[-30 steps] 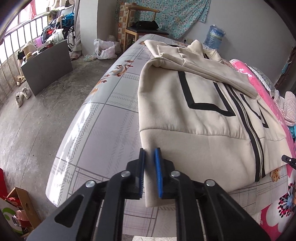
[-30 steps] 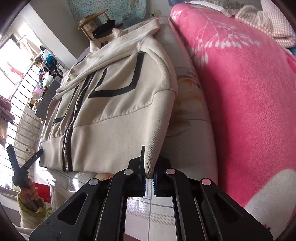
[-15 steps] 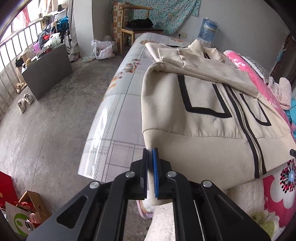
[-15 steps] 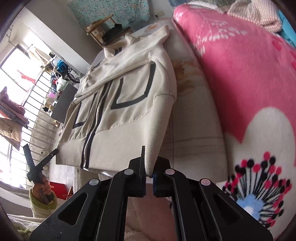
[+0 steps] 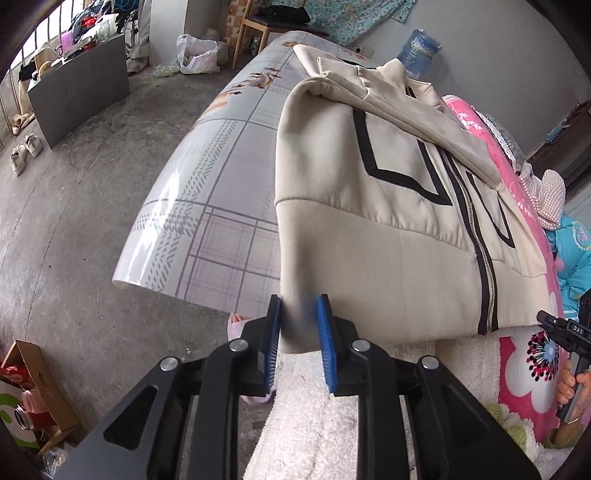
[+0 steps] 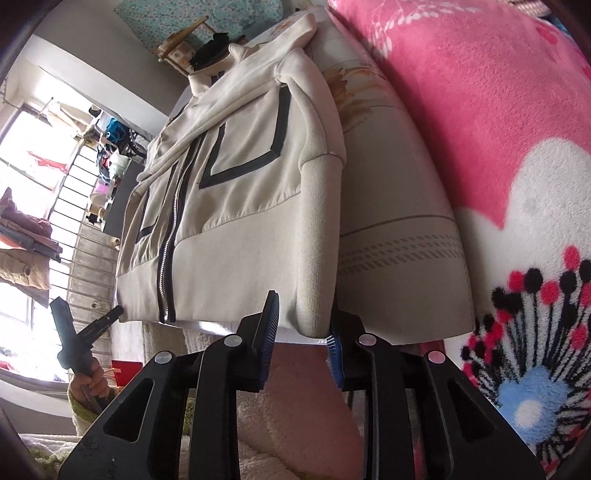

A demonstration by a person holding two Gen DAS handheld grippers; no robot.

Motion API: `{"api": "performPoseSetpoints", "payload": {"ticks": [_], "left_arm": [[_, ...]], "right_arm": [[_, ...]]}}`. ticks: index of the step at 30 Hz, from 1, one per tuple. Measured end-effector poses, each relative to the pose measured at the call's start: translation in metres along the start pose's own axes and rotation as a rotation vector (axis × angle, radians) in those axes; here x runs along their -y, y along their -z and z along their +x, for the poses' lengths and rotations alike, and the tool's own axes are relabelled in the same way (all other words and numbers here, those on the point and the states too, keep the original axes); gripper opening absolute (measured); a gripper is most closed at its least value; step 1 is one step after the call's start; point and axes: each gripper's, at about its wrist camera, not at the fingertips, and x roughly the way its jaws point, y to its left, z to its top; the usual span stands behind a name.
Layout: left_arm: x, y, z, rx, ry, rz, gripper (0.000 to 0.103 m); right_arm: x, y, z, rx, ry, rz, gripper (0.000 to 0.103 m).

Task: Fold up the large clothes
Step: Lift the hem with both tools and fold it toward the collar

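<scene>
A cream zip-up jacket [image 5: 388, 206] with black stripes lies front up on the patterned table [image 5: 207, 206], sleeves folded across its chest. Its hem hangs over the near table edge. My left gripper [image 5: 298, 325] is open, its blue pads on either side of the hem's left corner. In the right wrist view the jacket [image 6: 236, 192] shows the same way, and my right gripper [image 6: 304, 325] is open around the hem's right corner. The zip [image 6: 170, 236] runs down the middle.
A pink flowered blanket [image 6: 480, 110] lies along the right of the table. A white fluffy rug [image 5: 314, 424] is below the near edge. A grey cabinet [image 5: 77, 96], wooden chair [image 5: 266, 26], bags and a cardboard box [image 5: 33, 391] stand on the concrete floor at left.
Both grippers were shut on the hem corners and pulled the jacket toward the near table edge. Now both have opened and the hem hangs loose between the pads.
</scene>
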Motion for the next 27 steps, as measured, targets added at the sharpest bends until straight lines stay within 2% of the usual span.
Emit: {"api": "performPoseSetpoints", "payload": {"ticks": [4, 10, 11, 12, 13, 16, 17, 19, 23, 27], "left_arm": [[0.0, 0.004, 0.003, -0.013, 0.001, -0.013, 0.029], [0.003, 0.005, 0.008, -0.011, -0.017, -0.031, 0.03], [0.003, 0.005, 0.008, -0.007, -0.018, -0.031, 0.03], [0.004, 0.005, 0.006, 0.001, -0.027, -0.026, 0.023], [0.006, 0.006, 0.004, 0.012, -0.037, -0.015, 0.018], [0.009, 0.006, -0.008, 0.045, -0.026, 0.014, 0.007], [0.011, 0.005, -0.013, 0.06, -0.017, 0.022, 0.006], [0.014, 0.001, -0.027, 0.098, 0.019, 0.022, 0.005], [0.012, -0.02, -0.049, 0.169, 0.137, -0.027, 0.005], [0.014, -0.052, -0.052, 0.214, 0.181, -0.059, 0.005]], "right_arm": [[-0.004, 0.0, 0.002, -0.007, -0.007, -0.014, 0.032], [-0.006, 0.002, 0.004, -0.01, 0.01, -0.042, 0.032], [-0.006, 0.002, 0.003, -0.009, 0.017, -0.045, 0.027], [-0.008, 0.002, 0.005, -0.008, 0.026, -0.049, 0.021], [-0.009, 0.002, 0.006, -0.009, 0.039, -0.054, 0.009], [-0.006, 0.003, 0.005, -0.008, 0.044, -0.052, 0.004], [-0.007, 0.003, 0.002, 0.001, 0.042, -0.055, 0.003], [-0.009, 0.001, -0.006, 0.028, 0.002, -0.051, 0.003], [-0.006, -0.012, -0.027, 0.103, -0.139, 0.012, 0.003], [0.0, -0.034, -0.034, 0.148, -0.277, 0.101, 0.003]]}}
